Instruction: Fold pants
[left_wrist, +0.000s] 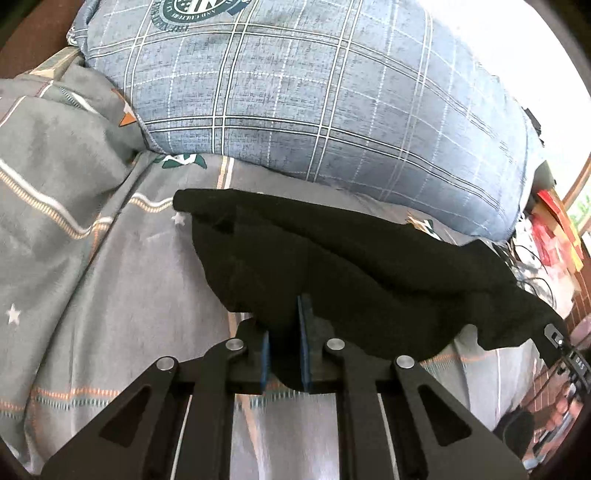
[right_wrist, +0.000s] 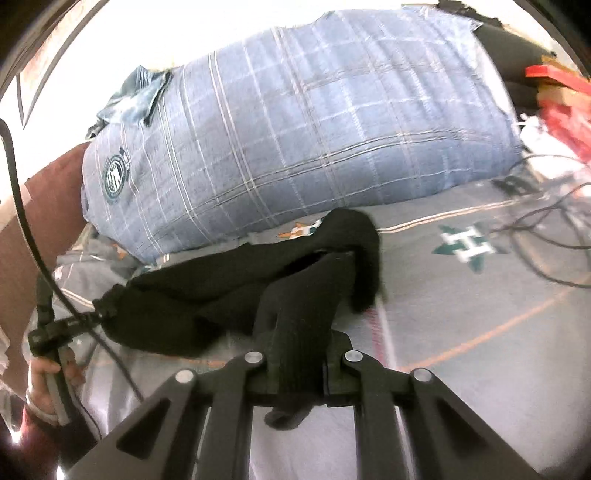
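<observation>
The black pants hang bunched between my two grippers, lifted a little above the grey bed sheet. My left gripper is shut on one edge of the pants; its blue pads pinch the cloth. In the right wrist view the pants stretch left toward the other gripper, held by a hand. My right gripper is shut on the other end of the pants; cloth drapes over the fingers and hides them.
A large blue plaid pillow lies close behind the pants. The sheet extends to the right, with black cables and red clutter at its far right edge.
</observation>
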